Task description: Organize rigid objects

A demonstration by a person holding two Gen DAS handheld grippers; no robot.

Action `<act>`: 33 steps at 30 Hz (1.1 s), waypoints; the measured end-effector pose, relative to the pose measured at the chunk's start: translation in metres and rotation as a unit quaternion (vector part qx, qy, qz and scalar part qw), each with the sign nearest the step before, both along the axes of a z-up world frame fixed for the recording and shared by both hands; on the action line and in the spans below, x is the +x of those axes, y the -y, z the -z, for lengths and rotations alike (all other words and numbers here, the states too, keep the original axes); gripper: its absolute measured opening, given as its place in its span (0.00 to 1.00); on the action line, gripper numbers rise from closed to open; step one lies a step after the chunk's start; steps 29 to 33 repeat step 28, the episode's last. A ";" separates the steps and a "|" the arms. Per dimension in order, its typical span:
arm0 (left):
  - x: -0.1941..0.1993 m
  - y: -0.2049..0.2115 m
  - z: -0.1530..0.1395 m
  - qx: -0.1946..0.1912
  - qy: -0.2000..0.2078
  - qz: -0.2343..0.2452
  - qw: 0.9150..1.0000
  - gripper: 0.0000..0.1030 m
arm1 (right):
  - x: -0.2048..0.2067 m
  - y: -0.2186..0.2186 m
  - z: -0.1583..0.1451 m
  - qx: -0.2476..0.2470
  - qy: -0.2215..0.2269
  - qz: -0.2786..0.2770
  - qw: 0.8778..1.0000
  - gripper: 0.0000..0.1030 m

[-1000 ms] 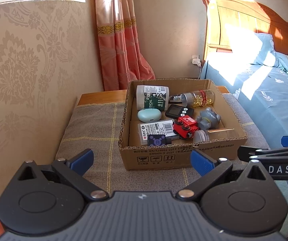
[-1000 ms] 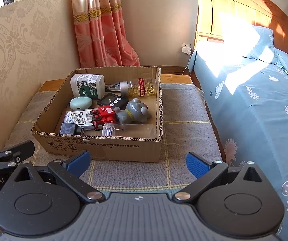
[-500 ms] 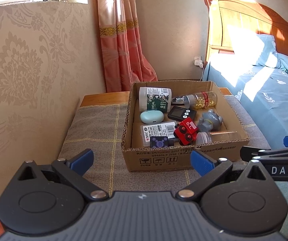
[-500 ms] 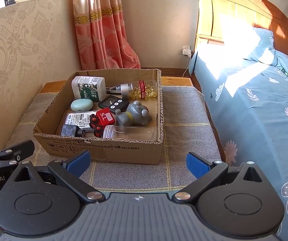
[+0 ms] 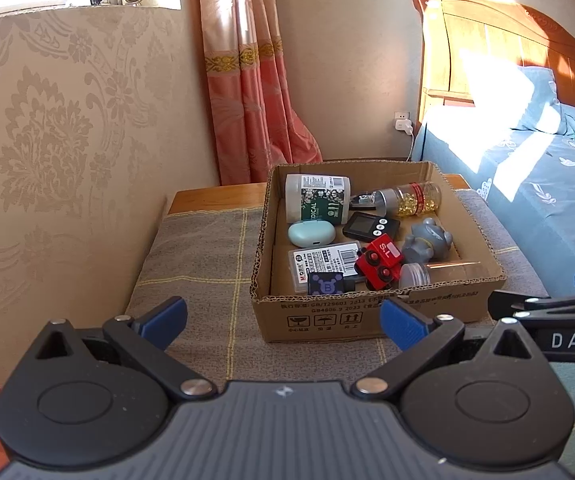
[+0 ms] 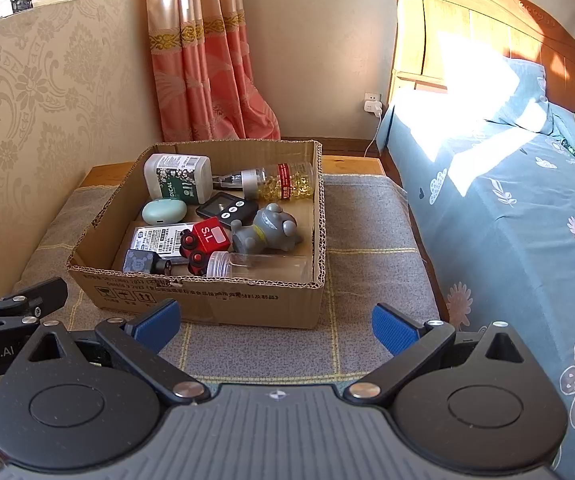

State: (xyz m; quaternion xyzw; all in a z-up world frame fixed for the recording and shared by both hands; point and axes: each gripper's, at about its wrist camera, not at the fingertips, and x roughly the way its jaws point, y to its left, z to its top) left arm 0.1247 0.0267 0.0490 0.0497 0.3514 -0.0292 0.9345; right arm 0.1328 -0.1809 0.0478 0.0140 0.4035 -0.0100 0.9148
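– Where's everything sitting?
– In the open brown cardboard box [image 6: 211, 304] on the grey checked cloth [image 6: 367, 240]: white medical bottle [image 6: 177, 178] far left, clear capsule bottle [image 6: 283, 181] far right, grey bear figurine [image 6: 271, 230] and red toy train [image 6: 207, 240] nearer.
– And the grippers?
– The left gripper [image 5: 283, 322] and right gripper [image 6: 275, 322] both gape wide, empty, short of the box.
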 end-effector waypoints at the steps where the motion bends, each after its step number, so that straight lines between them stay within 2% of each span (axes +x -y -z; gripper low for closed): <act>1: 0.000 0.000 0.000 0.000 0.000 0.000 1.000 0.99 | 0.000 0.000 0.000 0.000 0.000 0.000 1.000 1.00; 33: -0.001 0.002 -0.003 0.002 0.002 -0.003 1.000 0.99 | -0.002 0.002 -0.003 0.004 0.004 -0.001 1.000 1.00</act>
